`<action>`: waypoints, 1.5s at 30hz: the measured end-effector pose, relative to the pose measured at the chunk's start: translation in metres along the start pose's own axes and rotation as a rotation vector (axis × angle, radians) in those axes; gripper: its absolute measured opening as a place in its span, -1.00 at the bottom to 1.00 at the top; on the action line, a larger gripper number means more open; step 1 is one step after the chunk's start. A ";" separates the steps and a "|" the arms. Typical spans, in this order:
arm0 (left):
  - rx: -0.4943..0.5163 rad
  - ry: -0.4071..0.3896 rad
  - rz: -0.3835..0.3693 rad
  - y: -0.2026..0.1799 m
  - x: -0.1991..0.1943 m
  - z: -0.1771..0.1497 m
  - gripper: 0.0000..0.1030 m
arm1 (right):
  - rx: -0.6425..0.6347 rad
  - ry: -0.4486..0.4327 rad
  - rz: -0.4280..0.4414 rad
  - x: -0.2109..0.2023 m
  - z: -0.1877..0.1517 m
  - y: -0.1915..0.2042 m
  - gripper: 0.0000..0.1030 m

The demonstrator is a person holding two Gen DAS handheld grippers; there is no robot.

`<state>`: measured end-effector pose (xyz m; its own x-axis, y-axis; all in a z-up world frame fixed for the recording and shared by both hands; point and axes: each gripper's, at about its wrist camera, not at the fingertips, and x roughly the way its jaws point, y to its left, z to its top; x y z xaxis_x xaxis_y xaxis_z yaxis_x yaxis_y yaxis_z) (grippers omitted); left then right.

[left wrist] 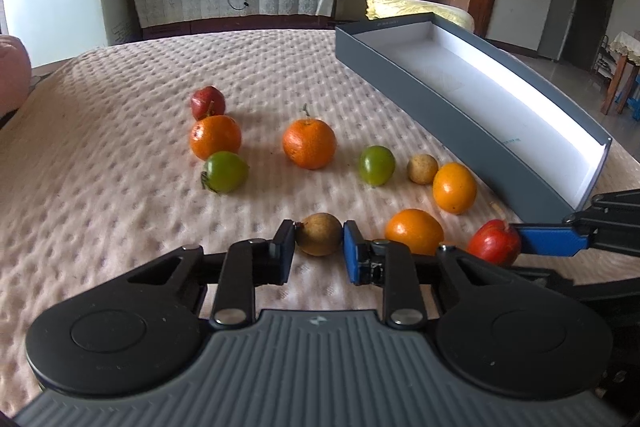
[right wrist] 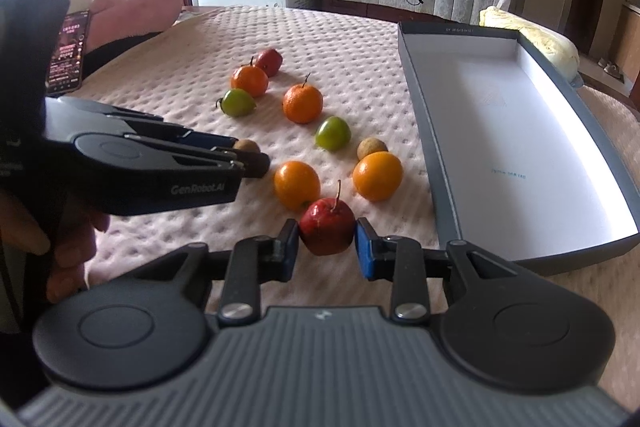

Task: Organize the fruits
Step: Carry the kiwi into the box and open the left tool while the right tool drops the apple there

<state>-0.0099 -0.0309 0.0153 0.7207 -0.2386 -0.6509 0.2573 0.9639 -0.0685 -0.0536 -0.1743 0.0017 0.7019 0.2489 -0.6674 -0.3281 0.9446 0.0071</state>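
Observation:
Several small fruits lie on the pink quilted bed (left wrist: pixel 120 163). My left gripper (left wrist: pixel 319 237) is shut on a brown longan (left wrist: pixel 319 234) near the front; it also shows in the right wrist view (right wrist: pixel 248 153). My right gripper (right wrist: pixel 327 233) is shut on a small red apple (right wrist: pixel 327 227), seen at the right in the left wrist view (left wrist: pixel 495 242). Two smooth oranges (right wrist: pixel 297 185) (right wrist: pixel 377 175), two stemmed tangerines (right wrist: pixel 303 103) (right wrist: pixel 249 81), two green fruits (right wrist: pixel 333 133) (right wrist: pixel 237 102), another longan (right wrist: pixel 371 148) and another red apple (right wrist: pixel 269 62) lie beyond.
A long grey box (right wrist: pixel 416 95) with a white, empty inside (right wrist: pixel 520 131) lies open at the right. A phone (right wrist: pixel 68 53) and pink plush toys (right wrist: pixel 136 3) sit at the left. A cabbage (right wrist: pixel 540 39) lies behind the box.

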 end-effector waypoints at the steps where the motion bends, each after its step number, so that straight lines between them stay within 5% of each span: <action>1: -0.008 0.001 0.001 0.001 -0.001 0.001 -0.41 | 0.004 -0.005 -0.002 -0.001 0.001 -0.001 -0.35; 13: -0.033 -0.029 0.052 0.009 -0.017 0.005 -0.42 | -0.081 -0.080 0.112 -0.039 0.049 -0.008 -0.35; 16: -0.033 -0.040 0.074 0.010 -0.021 0.008 -0.41 | -0.053 -0.116 0.115 -0.033 0.039 -0.012 -0.35; 19: -0.034 -0.053 0.088 0.011 -0.024 0.011 -0.41 | 0.056 -0.063 0.110 -0.017 0.028 -0.020 -0.35; 22: -0.031 -0.068 0.092 0.011 -0.025 0.018 -0.42 | 0.033 -0.122 0.122 -0.024 0.033 -0.021 -0.35; 26: -0.041 -0.079 0.087 0.008 -0.020 0.025 -0.41 | 0.066 -0.090 0.097 -0.016 0.030 -0.027 -0.35; 37: -0.014 -0.077 0.020 -0.028 -0.009 0.037 -0.41 | 0.117 -0.176 -0.032 -0.027 0.032 -0.059 -0.35; 45: 0.010 -0.115 -0.053 -0.061 -0.001 0.061 -0.42 | 0.195 -0.101 -0.145 -0.017 0.027 -0.093 -0.35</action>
<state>0.0128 -0.0966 0.0665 0.7747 -0.3022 -0.5555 0.3036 0.9483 -0.0925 -0.0179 -0.2601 0.0322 0.7952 0.1191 -0.5946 -0.0984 0.9929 0.0673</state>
